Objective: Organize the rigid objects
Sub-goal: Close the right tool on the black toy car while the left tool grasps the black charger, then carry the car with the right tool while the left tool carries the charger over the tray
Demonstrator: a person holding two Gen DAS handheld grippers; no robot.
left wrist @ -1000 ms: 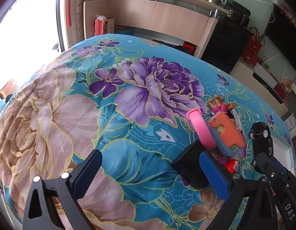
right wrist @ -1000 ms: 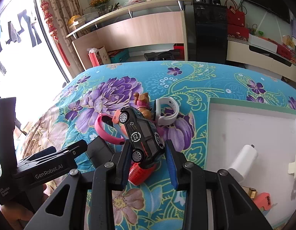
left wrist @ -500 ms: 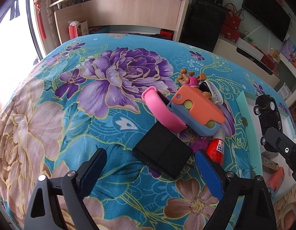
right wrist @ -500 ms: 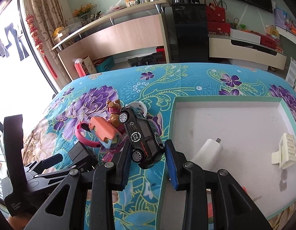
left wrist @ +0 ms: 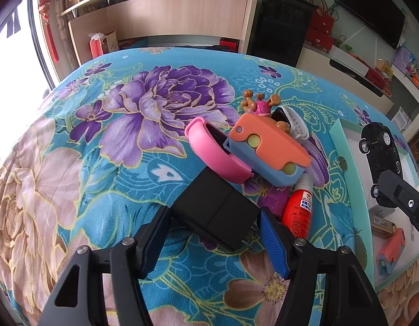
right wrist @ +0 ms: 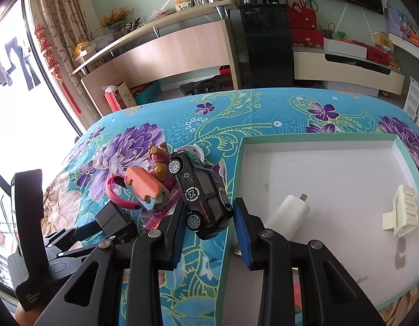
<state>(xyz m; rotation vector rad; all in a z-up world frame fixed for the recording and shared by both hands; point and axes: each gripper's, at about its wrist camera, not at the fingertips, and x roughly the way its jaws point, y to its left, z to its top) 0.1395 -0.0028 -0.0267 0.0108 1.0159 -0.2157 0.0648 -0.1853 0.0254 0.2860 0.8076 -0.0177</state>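
Observation:
A black charger block [left wrist: 214, 212] lies on the flowered bedspread, in front of a pile of small things. My left gripper [left wrist: 214, 218] reaches down around it; its jaws are closing, one blue pad close to each side of the block, and I see no firm press. My right gripper [right wrist: 208, 206] is shut on a black toy car [right wrist: 202, 193], which hangs tilted over the left rim of the white tray [right wrist: 318, 141]. The left wrist view shows the car [left wrist: 380, 152] at the right edge.
The pile holds a pink band [left wrist: 212, 149], an orange and blue toy [left wrist: 266, 149], a red tube [left wrist: 297, 212], a puppy figure [left wrist: 258, 106] and a white watch [left wrist: 296, 125]. In the tray lie a white charger [right wrist: 288, 212] and a white clip [right wrist: 402, 212].
My left gripper has swung right over the black block and narrowed around it. My right gripper has carried the car right, from above the pile to the tray's rim.

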